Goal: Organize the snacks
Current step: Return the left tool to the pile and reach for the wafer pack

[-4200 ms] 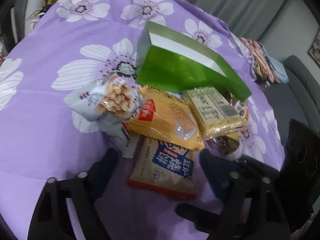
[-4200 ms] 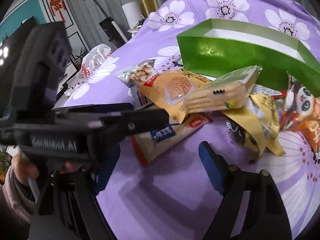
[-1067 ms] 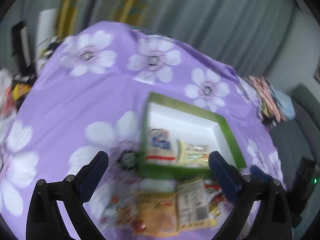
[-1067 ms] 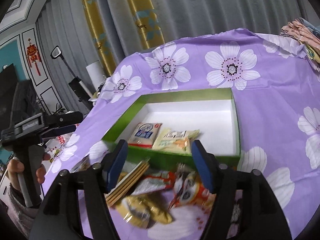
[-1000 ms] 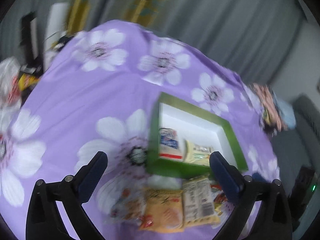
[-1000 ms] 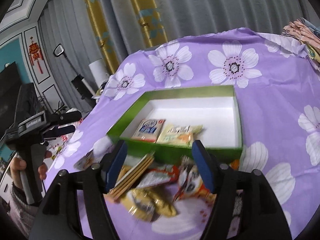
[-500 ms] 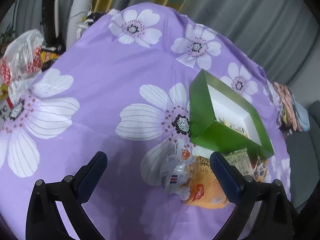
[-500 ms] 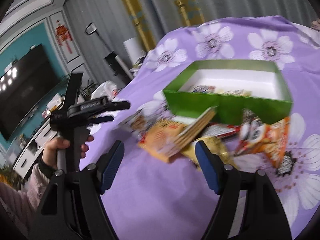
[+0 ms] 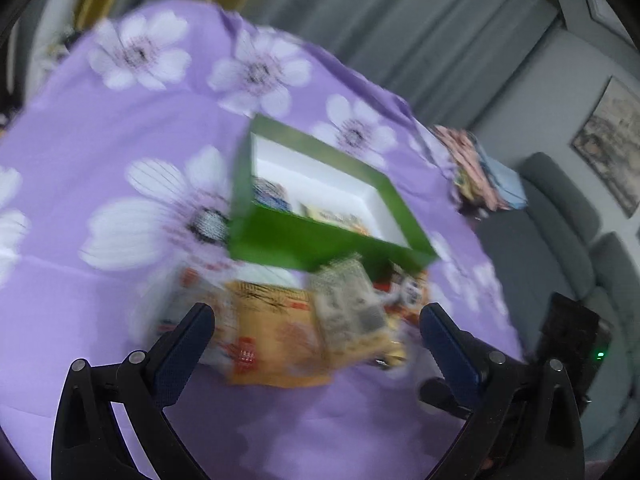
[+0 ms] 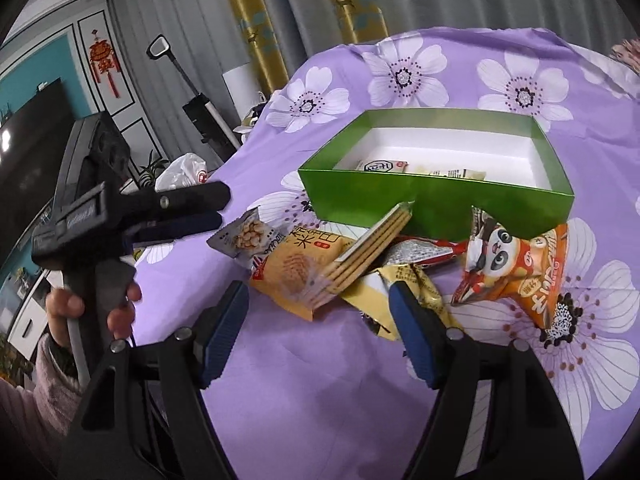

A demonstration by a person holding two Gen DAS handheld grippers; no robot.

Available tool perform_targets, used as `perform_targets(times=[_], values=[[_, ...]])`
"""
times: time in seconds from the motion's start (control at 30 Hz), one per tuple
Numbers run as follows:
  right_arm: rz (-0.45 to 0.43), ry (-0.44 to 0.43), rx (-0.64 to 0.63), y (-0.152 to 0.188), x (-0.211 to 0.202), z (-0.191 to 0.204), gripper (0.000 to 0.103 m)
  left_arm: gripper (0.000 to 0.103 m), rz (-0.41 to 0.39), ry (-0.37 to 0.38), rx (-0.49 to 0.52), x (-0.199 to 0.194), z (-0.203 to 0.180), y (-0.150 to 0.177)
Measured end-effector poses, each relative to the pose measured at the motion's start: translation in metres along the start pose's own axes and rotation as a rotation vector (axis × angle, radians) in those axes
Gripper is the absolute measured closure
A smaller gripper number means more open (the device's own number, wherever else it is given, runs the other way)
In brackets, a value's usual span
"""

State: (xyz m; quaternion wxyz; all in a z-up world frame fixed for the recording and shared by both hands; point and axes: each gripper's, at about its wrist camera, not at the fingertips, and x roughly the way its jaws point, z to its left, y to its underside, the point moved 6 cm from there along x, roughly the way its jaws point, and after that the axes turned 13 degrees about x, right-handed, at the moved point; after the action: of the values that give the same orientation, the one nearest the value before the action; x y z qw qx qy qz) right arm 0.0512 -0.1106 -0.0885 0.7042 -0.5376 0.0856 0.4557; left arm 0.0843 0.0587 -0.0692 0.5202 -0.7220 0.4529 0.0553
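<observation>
Both tongs gape, gripping nothing — left tongs (image 9: pixel 316 338) and right tongs (image 10: pixel 318 320) hover over the snack pile (image 10: pixel 320 268) beside the green box (image 10: pixel 436 200).

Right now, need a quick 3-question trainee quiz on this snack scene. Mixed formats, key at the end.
1. True or false: the green box already holds some packets.
2. Multiple choice: the orange panda packet lies (A) inside the box, (B) on the purple cloth in front of the box, (C) between the fingers of the right gripper.
3. Fill in: both the left gripper and the right gripper are ____ and hold nothing.

Key: 1 true, two packets lie against its near wall. 2 B. 3 open.
</observation>
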Motion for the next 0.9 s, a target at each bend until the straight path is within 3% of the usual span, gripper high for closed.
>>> perform_targets(times=[0.13,0.27,0.53,0.63,0.8,0.83,0.87,0.9], values=[[0.002,0.034,-0.047,-0.009,0.014,0.007,0.040,0.001,0.031,0.039,-0.053,0.013,0.003,0.004],[0.035,0.075,-0.049,-0.016,0.034,0.004,0.042,0.001,0.034,0.126,-0.113,0.017,0.005,0.006],[0.108,0.188,-0.033,-0.018,0.058,-0.015,0.057,0.001,0.074,0.101,-0.114,0.031,0.007,0.007],[0.104,0.181,-0.026,-0.018,0.052,-0.022,0.073,0.001,0.096,0.095,-0.097,0.038,0.003,0.008],[0.127,0.129,-0.021,-0.012,0.046,-0.030,0.079,0.001,0.108,0.167,-0.121,0.046,-0.005,0.008],[0.123,0.114,-0.001,-0.013,0.043,-0.033,0.083,0.001,0.110,0.176,-0.119,0.048,-0.008,0.007],[0.125,0.099,0.022,-0.014,0.042,-0.037,0.094,0.001,0.114,0.195,-0.116,0.050,-0.013,0.007],[0.128,0.078,0.060,-0.013,0.039,-0.044,0.094,0.001,0.119,0.220,-0.119,0.052,-0.017,0.007]])
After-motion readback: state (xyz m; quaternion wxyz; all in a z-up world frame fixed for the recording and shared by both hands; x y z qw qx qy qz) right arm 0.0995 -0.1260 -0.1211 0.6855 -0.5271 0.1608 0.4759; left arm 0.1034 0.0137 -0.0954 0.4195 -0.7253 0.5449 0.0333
